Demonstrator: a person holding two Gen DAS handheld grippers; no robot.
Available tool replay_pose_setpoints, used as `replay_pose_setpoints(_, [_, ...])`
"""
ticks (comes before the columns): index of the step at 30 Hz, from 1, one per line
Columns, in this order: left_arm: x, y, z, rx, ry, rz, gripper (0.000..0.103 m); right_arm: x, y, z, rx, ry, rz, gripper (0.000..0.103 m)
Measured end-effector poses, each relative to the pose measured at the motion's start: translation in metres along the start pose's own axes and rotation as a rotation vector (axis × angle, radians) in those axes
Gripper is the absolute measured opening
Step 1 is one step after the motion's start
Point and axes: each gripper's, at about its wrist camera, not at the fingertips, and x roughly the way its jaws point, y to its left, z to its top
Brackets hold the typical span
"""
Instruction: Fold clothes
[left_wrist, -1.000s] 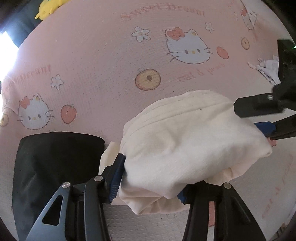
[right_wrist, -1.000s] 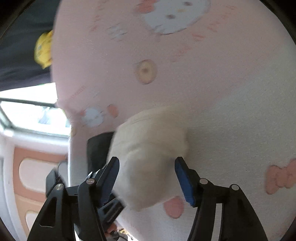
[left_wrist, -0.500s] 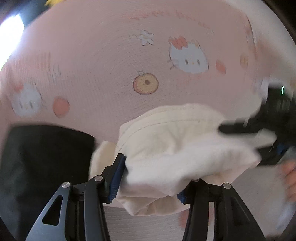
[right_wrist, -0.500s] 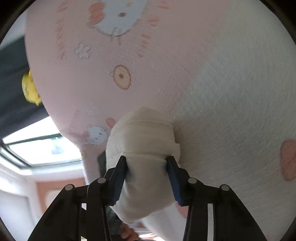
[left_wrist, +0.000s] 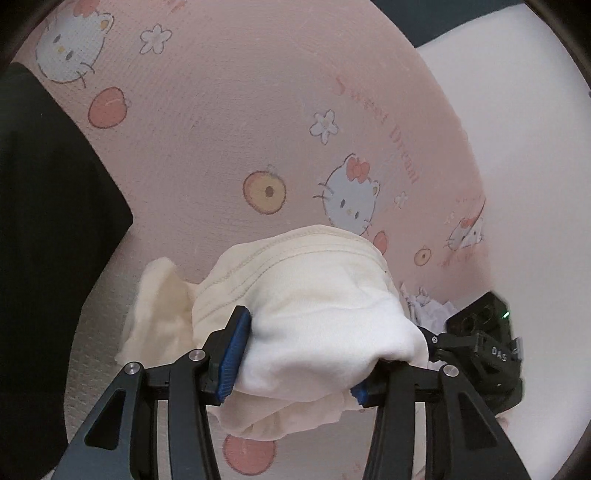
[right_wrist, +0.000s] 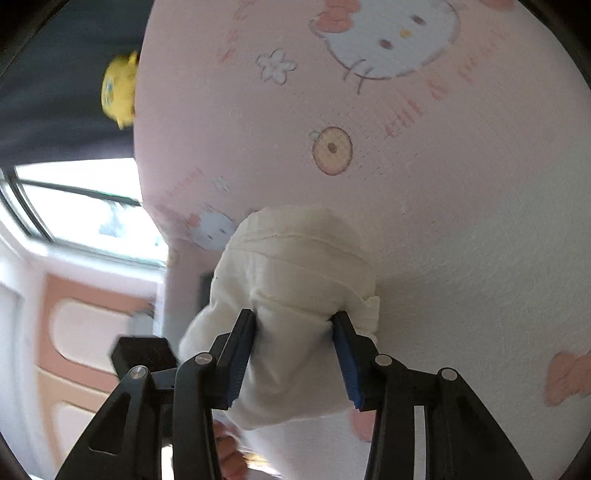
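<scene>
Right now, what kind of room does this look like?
Probably a child's bedroom: a pink cartoon-cat bedsheet is the work surface, a yellow plush toy sits at its edge, and a bright window lies beyond.

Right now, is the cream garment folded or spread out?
Folded: the cream garment is a thick layered bundle, clamped by both the left gripper and right gripper.

cream garment (left_wrist: 317, 314): soft matt cloth, stitched seams | pink bedsheet (left_wrist: 258, 110): finely textured matt fabric, printed cartoons | black garment (left_wrist: 44, 221) at sheet's left edge: matt cloth | left gripper (left_wrist: 295, 358): matt black plastic, blue ribbed pads, shiny metal rivets
</scene>
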Motion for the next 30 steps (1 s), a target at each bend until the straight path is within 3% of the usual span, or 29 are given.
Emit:
replay_pose_setpoints(5, [0.000,0.001,-0.009,0.088,-0.020,0.111,0.043,0.009,0.000,-0.002,-0.043,0.015,-0.080,0.044])
replay_pose_setpoints(11, [0.002,-0.007,-0.024,0.306,-0.054,0.343,0.045,0.025,0.005,-0.011,-0.131,0.082,-0.247,0.052])
replay_pose_setpoints(16, [0.008,0.001,-0.048,0.364,-0.163,0.393,0.046,0.036,0.009,-0.014,-0.168,0.095,-0.306,0.057])
replay_pose_setpoints(20, [0.027,0.008,-0.056,0.360,-0.122,0.446,0.047,0.042,0.003,-0.010,-0.156,0.130,-0.363,0.062])
replay_pose_setpoints(23, [0.028,0.011,-0.050,0.340,-0.108,0.445,0.047,0.041,-0.010,-0.012,-0.077,0.132,-0.321,0.064])
replay_pose_setpoints(30, [0.022,-0.004,-0.047,0.363,-0.045,0.494,0.047,0.037,0.000,-0.009,-0.150,0.118,-0.350,0.065])
